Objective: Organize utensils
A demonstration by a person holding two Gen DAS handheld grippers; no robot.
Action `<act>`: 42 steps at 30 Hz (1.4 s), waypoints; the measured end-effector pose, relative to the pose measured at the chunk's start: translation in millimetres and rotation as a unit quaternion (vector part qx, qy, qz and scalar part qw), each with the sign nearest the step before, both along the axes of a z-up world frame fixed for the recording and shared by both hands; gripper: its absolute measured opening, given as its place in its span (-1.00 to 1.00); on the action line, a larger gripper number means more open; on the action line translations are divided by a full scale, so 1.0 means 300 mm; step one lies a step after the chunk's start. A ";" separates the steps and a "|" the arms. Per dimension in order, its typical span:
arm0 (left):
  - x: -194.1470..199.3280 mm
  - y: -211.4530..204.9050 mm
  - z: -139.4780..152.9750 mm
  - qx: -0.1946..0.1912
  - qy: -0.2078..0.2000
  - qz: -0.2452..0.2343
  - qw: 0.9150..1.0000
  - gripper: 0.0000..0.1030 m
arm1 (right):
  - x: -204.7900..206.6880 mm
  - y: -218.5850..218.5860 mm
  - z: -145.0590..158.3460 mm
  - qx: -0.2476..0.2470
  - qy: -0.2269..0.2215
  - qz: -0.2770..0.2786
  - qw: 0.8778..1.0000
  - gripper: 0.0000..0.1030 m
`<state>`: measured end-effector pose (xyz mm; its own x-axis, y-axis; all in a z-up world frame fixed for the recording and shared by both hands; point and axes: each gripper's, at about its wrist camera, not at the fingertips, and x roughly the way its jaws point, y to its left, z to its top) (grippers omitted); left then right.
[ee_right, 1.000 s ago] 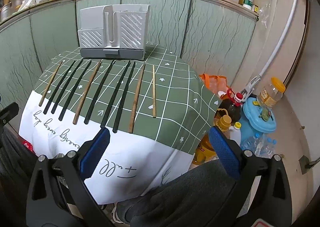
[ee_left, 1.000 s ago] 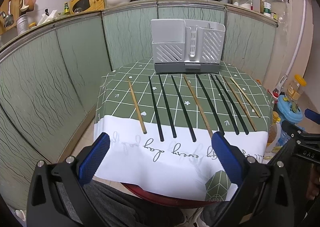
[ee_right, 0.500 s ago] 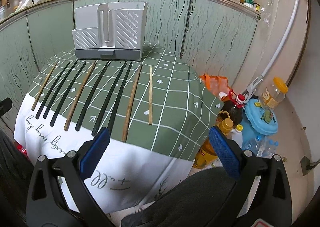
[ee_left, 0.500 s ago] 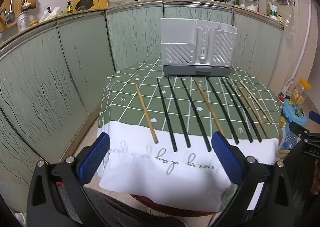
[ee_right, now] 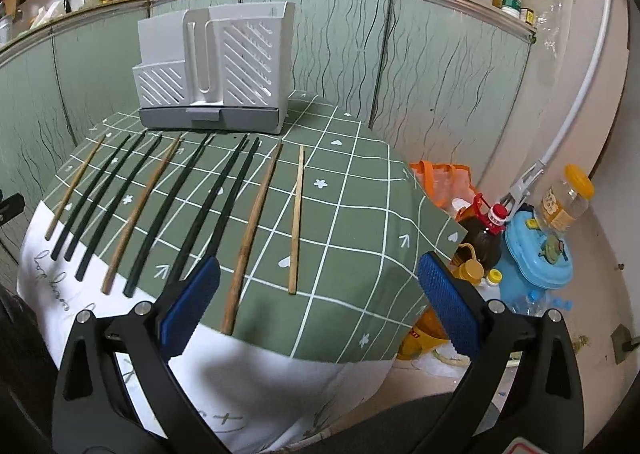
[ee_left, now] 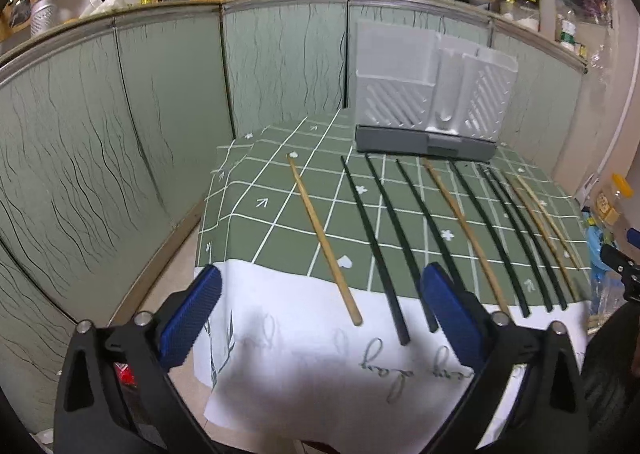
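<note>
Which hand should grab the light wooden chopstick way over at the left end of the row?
Probably the left. The left gripper sits right before that wooden chopstick, jaws closing, nothing between them yet. The right gripper faces the row's other end.

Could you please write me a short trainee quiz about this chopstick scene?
1. How many black chopsticks lie on the green tablecloth?
2. True or false: the right gripper holds a chopstick.
3. The grey utensil holder stands: A) on the table, beyond the chopsticks' far ends; B) on the floor; C) on the counter.
Key: 1) six; 2) false, its jaws are open and empty; 3) A.
</note>
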<state>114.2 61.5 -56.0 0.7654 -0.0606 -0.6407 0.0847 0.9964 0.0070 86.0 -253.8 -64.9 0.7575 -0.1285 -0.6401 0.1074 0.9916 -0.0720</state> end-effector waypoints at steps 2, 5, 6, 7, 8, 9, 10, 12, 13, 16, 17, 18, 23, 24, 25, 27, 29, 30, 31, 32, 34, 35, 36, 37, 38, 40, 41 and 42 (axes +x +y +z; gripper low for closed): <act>0.028 -0.007 -0.020 0.000 0.017 0.001 1.000 0.44 | 0.018 -0.010 -0.009 0.009 0.005 -0.001 1.000 0.84; 0.057 -0.023 -0.051 0.003 0.037 0.004 0.999 0.21 | 0.038 -0.021 -0.018 0.015 0.006 0.000 1.000 0.84; 0.065 -0.032 -0.060 0.007 0.044 0.004 0.999 0.13 | 0.045 -0.023 -0.023 0.012 0.008 -0.001 1.000 0.84; 0.069 -0.038 -0.067 0.009 0.049 0.004 0.999 0.10 | 0.053 -0.024 -0.028 0.010 0.011 0.000 1.000 0.84; 0.078 -0.047 -0.076 0.009 0.056 0.003 0.998 0.04 | 0.063 -0.025 -0.035 0.007 0.013 0.001 1.000 0.84; 0.083 -0.052 -0.084 0.008 0.061 0.003 0.998 -0.03 | 0.069 -0.026 -0.040 0.005 0.015 0.001 1.000 0.84; 0.087 -0.055 -0.089 0.008 0.064 0.002 0.998 -0.07 | 0.074 -0.027 -0.044 0.005 0.016 0.001 1.000 0.84; 0.101 -0.067 -0.107 0.013 0.072 0.007 0.997 -0.20 | 0.083 -0.035 -0.052 0.006 0.016 0.002 1.000 0.84; 0.104 -0.068 -0.113 0.015 0.073 0.010 0.997 -0.27 | 0.086 -0.038 -0.054 0.007 0.014 0.002 1.000 0.84; 0.111 -0.062 -0.138 0.009 0.073 0.021 0.997 -0.34 | 0.098 -0.051 -0.072 0.010 0.010 0.000 1.000 0.84; 0.111 -0.057 -0.145 0.007 0.071 0.024 0.997 -0.40 | 0.103 -0.058 -0.083 0.014 0.011 0.001 1.000 0.84; 0.109 -0.053 -0.151 0.006 0.065 0.027 0.997 -0.46 | 0.104 -0.064 -0.089 0.015 0.010 0.000 1.000 0.82; 0.111 -0.039 -0.150 -0.015 0.057 0.036 0.998 -0.64 | 0.106 -0.088 -0.120 0.019 0.013 0.001 1.000 0.55; 0.111 -0.044 -0.151 -0.013 0.057 0.035 0.998 -0.67 | 0.106 -0.090 -0.123 0.021 0.014 0.003 1.000 0.44; 0.113 -0.052 -0.154 -0.009 0.058 0.034 0.998 -0.67 | 0.107 -0.090 -0.126 0.023 0.016 0.006 1.000 0.33; 0.115 -0.063 -0.158 0.001 0.057 0.035 0.998 -0.69 | 0.113 -0.086 -0.137 0.024 0.023 0.013 0.999 0.12; 0.117 -0.064 -0.160 0.003 0.056 0.037 0.998 -0.73 | 0.118 -0.078 -0.145 0.029 0.028 0.022 0.999 -0.06; 0.116 -0.062 -0.160 0.003 0.055 0.039 0.998 -0.78 | 0.121 -0.070 -0.149 0.027 0.031 0.027 0.999 -0.20; 0.113 -0.058 -0.160 0.002 0.054 0.040 0.998 -0.79 | 0.120 -0.061 -0.151 0.025 0.031 0.033 0.999 -0.31; 0.110 -0.056 -0.161 0.001 0.053 0.041 0.998 -0.80 | 0.119 -0.055 -0.151 0.023 0.030 0.036 0.999 -0.35; 0.106 -0.054 -0.165 0.003 0.050 0.043 0.998 -0.83 | 0.118 -0.038 -0.153 0.019 0.030 0.044 0.998 -0.52; 0.106 -0.054 -0.166 0.004 0.049 0.043 0.998 -0.84 | 0.117 -0.031 -0.155 0.018 0.031 0.048 0.998 -0.57; 0.104 -0.054 -0.167 0.005 0.048 0.044 0.998 -0.84 | 0.117 -0.027 -0.155 0.017 0.031 0.049 0.998 -0.63; 0.104 -0.052 -0.168 0.003 0.048 0.044 0.998 -0.85 | 0.117 -0.023 -0.156 0.018 0.032 0.051 0.998 -0.71; 0.103 -0.052 -0.169 0.002 0.049 0.044 0.998 -0.85 | 0.117 -0.020 -0.157 0.020 0.033 0.053 0.998 -0.76; 0.103 -0.051 -0.172 0.000 0.049 0.042 0.998 -0.85 | 0.115 -0.015 -0.160 0.027 0.038 0.056 0.997 -0.90; 0.101 -0.052 -0.172 -0.001 0.050 0.040 0.998 -0.85 | 0.114 -0.014 -0.159 0.028 0.038 0.055 0.997 -0.90; 0.100 -0.053 -0.172 -0.002 0.052 0.036 0.998 -0.85 | 0.114 -0.016 -0.158 0.032 0.039 0.054 0.997 -0.90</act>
